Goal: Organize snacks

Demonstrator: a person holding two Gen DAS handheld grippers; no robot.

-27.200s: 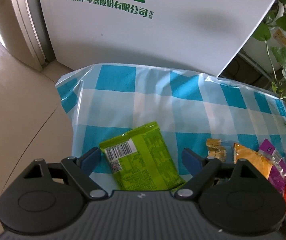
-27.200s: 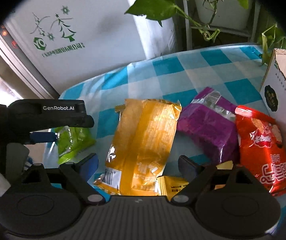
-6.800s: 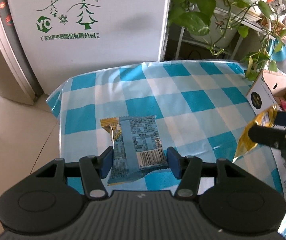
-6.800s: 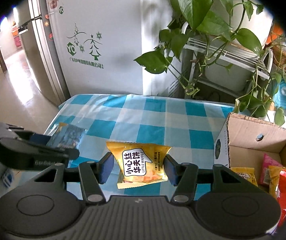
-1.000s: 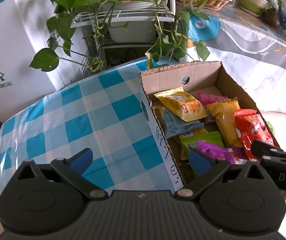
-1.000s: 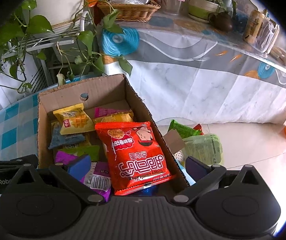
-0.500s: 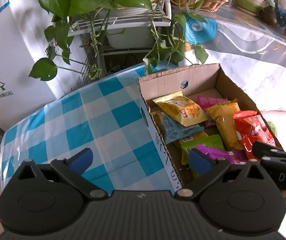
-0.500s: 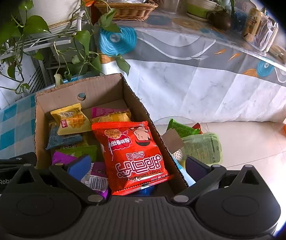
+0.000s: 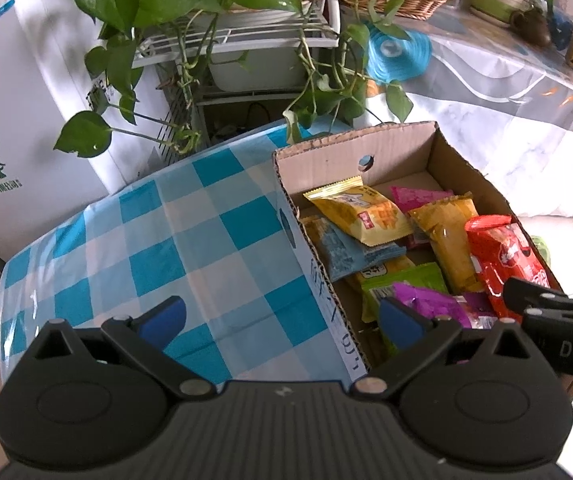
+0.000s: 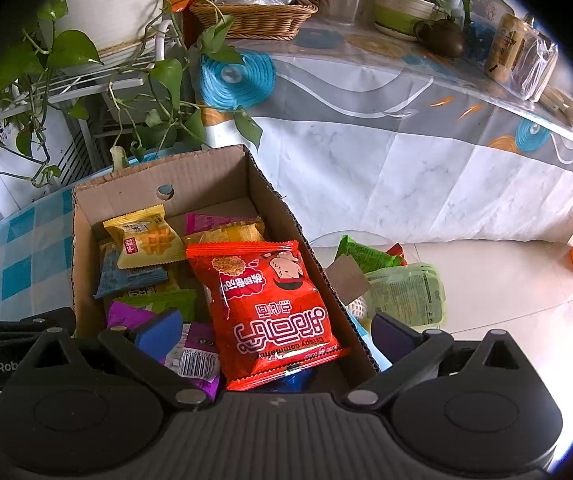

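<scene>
An open cardboard box point(image 9: 398, 148) point(image 10: 206, 172) stands at the right end of a blue-checked table point(image 9: 190, 248). Several snack packets fill it: a yellow waffle pack point(image 9: 360, 210) point(image 10: 144, 238), a blue pack point(image 9: 346, 252), a red crisp bag point(image 10: 266, 308) point(image 9: 502, 256), a purple pack point(image 9: 426, 300). My left gripper point(image 9: 282, 316) is open and empty above the box's left wall. The right gripper point(image 10: 274, 334) is open and empty over the box's near end; the red bag lies below it, between its fingers.
Trailing green plants on a white wire rack point(image 9: 246, 36) stand behind the table. A long table with a grey patterned cloth point(image 10: 386, 112) carries a basket, pots and a can. Green packets point(image 10: 402, 284) lie on the tiled floor right of the box. A white fridge point(image 9: 6, 120) is far left.
Over the last second both grippers have eased back a little, so the box sits slightly farther off in each view. Both stay open and empty. The snacks in the box have not moved.
</scene>
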